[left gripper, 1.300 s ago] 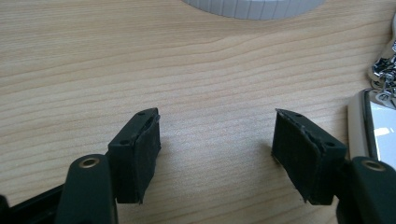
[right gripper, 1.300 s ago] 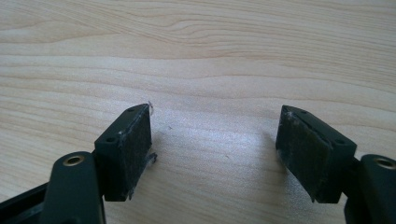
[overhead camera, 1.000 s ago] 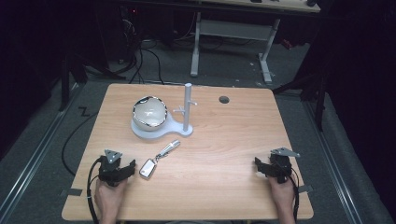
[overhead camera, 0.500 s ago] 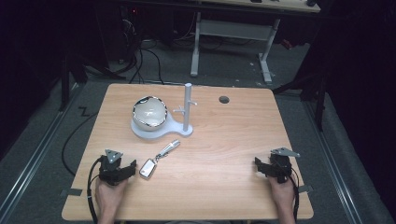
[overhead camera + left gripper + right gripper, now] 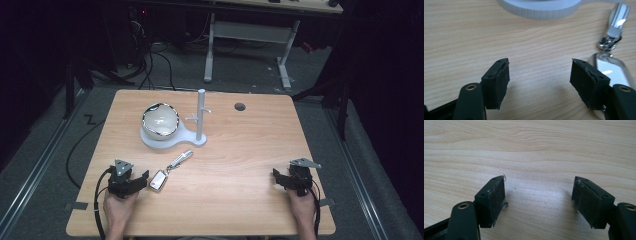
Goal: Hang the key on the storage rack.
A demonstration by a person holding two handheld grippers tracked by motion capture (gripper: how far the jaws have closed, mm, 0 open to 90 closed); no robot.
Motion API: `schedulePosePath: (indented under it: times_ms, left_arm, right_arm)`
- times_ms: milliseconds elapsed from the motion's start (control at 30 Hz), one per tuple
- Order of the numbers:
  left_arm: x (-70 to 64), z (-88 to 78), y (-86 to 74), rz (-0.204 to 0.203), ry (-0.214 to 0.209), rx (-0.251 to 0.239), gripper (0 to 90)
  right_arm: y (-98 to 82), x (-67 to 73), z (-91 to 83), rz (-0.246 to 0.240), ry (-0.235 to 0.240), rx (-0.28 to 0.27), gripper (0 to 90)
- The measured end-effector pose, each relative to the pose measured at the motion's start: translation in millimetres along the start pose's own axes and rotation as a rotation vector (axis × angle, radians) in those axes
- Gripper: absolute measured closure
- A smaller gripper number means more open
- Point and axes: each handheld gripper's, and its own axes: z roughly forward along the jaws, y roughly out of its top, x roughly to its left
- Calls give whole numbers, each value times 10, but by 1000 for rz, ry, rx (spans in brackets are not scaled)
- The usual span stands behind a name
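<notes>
Bowl [image 5: 160, 121] on white stand [image 5: 196, 141]

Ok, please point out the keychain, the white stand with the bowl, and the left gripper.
keychain [image 5: 159, 180]: high view, on its flat silver tag.
white stand [image 5: 200, 117]: high view, on its upright post.
bowl [image 5: 160, 121]: high view, on its inside.
left gripper [image 5: 539, 82]: left gripper view, midway between its open jaws.
</notes>
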Motion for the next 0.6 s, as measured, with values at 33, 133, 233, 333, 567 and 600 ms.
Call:
schedulePosePath:
  times_ms: [33,133,233,333,567,600]
  left_arm:
    - [0,0,0,0,0,0,321]
    - [-43,-16,76,-5,-35,-24,320]
    - [-67,-11,119,-8,-59,-33,321]
    - [-120,11,190,2,-86,-33,320]
    - [-353,138,371,80,-156,12,317]
    - [-353,138,371,80,-156,12,317]
  right_arm:
    - [0,0,0,0,0,0,270]
    - [0,0,0,0,0,0,270]
    - [0,0,0,0,0,0,270]
    - [0,-1,0,0,0,0,270]
    - [0,-1,-1,0,0,0,270]
    - [0,-1,-1,0,0,0,270]
